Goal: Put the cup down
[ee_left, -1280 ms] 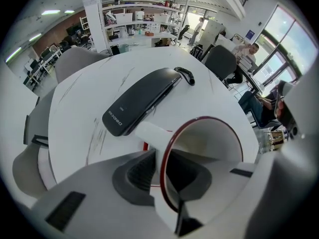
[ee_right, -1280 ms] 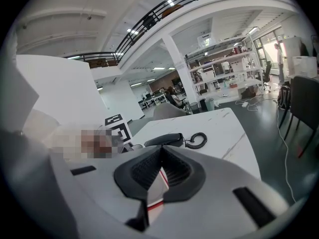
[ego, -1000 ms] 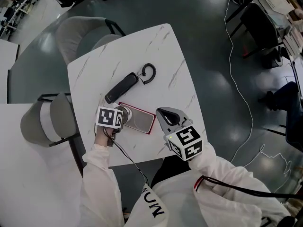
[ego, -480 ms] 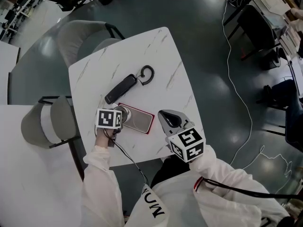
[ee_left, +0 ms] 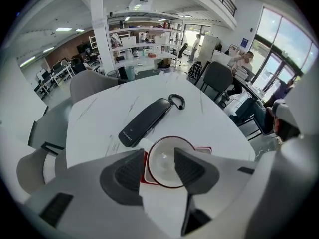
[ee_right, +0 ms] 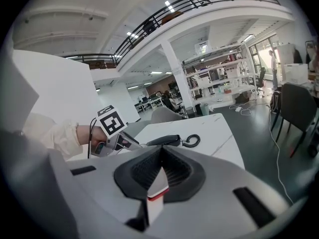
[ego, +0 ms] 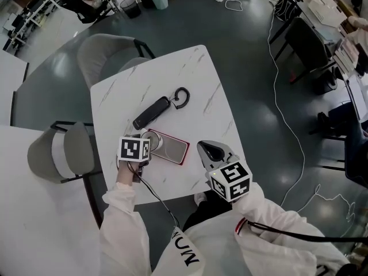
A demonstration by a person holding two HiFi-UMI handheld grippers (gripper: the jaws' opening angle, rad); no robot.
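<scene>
A white cup (ee_left: 162,171) with a dark red rim stands upright on the left end of a red-edged tray (ego: 172,149). My left gripper (ee_left: 159,152) hangs right over it. Its jaws are opening, with a pad on either side of the cup and the cup still between them. In the head view this gripper (ego: 148,145) is at the tray's left end, and the cup (ego: 154,141) shows just past its marker cube. My right gripper (ego: 208,149) is shut and empty, above the table's near right part, apart from the tray. Its jaws (ee_right: 160,151) meet at the tips.
A black phone handset (ego: 150,112) with a coiled cord (ego: 182,94) lies beyond the tray on the white marble table (ego: 195,79). Grey chairs (ego: 60,151) stand at the left and the far side. The table's near edge runs just under both grippers.
The head view has shifted, so the table sits lower and further right in the picture. Both grippers and the cup keep their places relative to the table.
</scene>
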